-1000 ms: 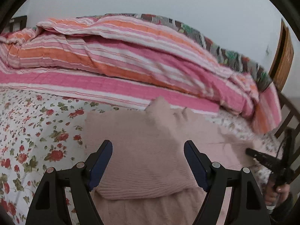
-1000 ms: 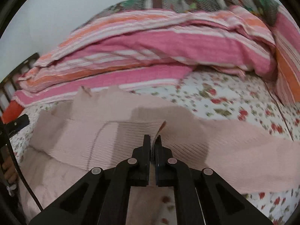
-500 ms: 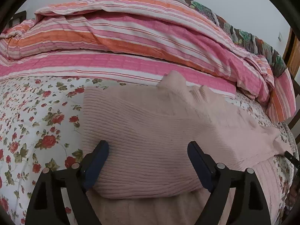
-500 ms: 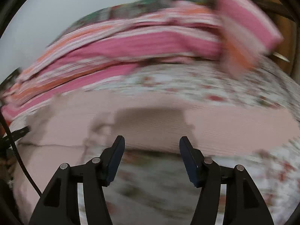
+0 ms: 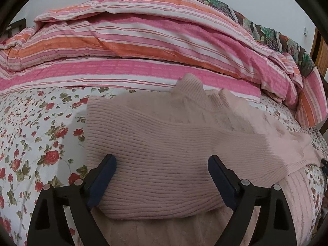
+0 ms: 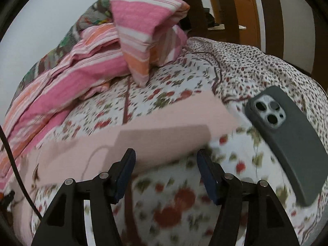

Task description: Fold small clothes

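A pale pink ribbed knit sweater (image 5: 155, 149) lies on the floral bedsheet (image 5: 30, 135), its left side folded over the body. My left gripper (image 5: 162, 164) is open and empty, its jaws standing just above the folded part. One sleeve (image 6: 164, 131) stretches to the right across the sheet in the right wrist view. My right gripper (image 6: 166, 160) is open and empty, hovering at the near edge of that sleeve, close to the cuff end.
A striped pink and orange quilt (image 5: 143, 47) is heaped along the back of the bed, and it also shows in the right wrist view (image 6: 133, 47). A phone in a dark grey case (image 6: 287, 139) lies on the sheet right of the sleeve. Wooden bed rails (image 6: 266, 10) stand behind.
My right gripper opened, let go of the sweater fabric it was pinching, and swung right along the sleeve toward its cuff. My left gripper stayed open and shifted slightly over the folded part.
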`<state>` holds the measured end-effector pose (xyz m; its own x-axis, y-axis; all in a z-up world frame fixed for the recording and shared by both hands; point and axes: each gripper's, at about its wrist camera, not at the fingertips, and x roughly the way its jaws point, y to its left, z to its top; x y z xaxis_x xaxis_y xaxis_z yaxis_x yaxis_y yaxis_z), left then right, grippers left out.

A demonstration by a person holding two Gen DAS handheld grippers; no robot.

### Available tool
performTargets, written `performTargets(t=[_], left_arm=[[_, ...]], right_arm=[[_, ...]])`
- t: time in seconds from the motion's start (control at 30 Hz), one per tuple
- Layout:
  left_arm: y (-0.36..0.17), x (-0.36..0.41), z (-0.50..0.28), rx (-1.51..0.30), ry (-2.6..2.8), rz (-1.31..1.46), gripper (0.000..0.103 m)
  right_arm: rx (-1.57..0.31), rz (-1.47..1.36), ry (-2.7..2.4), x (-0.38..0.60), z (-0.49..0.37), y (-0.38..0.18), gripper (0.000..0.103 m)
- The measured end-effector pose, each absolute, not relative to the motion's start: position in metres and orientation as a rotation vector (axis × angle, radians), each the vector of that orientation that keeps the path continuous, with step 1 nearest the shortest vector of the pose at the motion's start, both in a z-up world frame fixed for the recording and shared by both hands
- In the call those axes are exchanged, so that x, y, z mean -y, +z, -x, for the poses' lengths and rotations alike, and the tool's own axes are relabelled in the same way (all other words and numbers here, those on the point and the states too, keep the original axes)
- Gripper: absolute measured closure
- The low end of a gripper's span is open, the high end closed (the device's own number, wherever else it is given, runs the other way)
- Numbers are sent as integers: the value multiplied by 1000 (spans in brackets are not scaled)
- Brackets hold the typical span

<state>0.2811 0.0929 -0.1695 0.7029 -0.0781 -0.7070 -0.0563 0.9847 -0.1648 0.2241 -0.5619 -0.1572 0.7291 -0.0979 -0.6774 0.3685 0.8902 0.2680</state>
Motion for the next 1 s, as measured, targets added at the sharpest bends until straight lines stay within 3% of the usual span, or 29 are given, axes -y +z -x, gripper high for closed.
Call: performTargets(t=[0.07,0.13,0.17,0.2,0.37,0.67,1.0], left_arm=[[-170,-93,-281,-794,-13,177,12],[-169,-92,-281,-793,-12,179,12],[-169,-92,-281,-791,-14,181,12],[-169,-92,-281,-790,-15,183,12],[-165,-99,-277,-767,-42,228,12],[-146,-150,-253,-660,5,422,12],[-133,-207,-217,-587,102,429,12]], right_arm=[[-713,-406,-283,566,-234,-155,49],[-717,-358,-328,564,-246,-153,67],[-725,-337,-349,565,-251,-153,89],[-730,-339,-346,567,-256,-154,96],[-655,-270,-351,550,-250,-129,97],[-464,-79,-319,468,-231,-33,97],[-328,126,-58,282,-249,44,97]])
